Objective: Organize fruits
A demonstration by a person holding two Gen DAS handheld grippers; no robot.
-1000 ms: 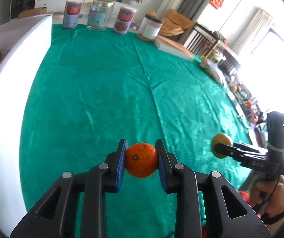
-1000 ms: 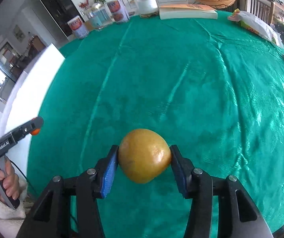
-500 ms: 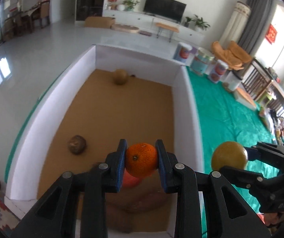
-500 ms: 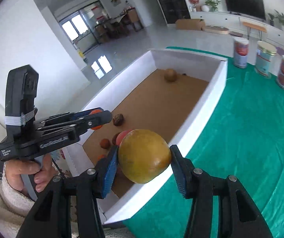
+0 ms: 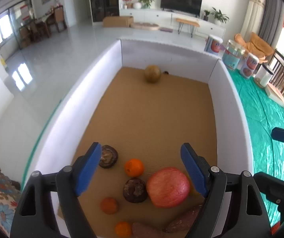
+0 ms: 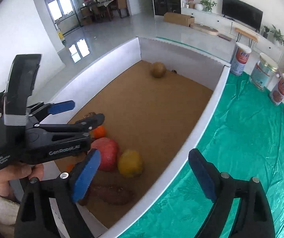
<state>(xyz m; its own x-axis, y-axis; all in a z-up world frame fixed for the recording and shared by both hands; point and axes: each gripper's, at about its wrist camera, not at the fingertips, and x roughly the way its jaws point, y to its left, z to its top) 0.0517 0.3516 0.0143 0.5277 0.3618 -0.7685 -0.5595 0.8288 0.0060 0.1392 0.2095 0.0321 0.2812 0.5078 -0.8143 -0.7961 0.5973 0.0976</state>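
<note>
The left gripper [image 5: 140, 164] hangs over the near end of the white-walled box with a brown cardboard floor [image 5: 229, 107]; its blue-padded jaws have just been opening and now stand wide with nothing between them; the small orange mandarin [image 5: 134, 167] lies on the floor below, beside the big red apple [image 5: 167, 187]. The right gripper [image 6: 143, 176] has likewise just been opening and is spread wide and empty above the box's wall next to the green tablecloth [image 6: 251, 138]; the round yellow fruit [image 6: 130, 163] rests on the floor against the apple.
</note>
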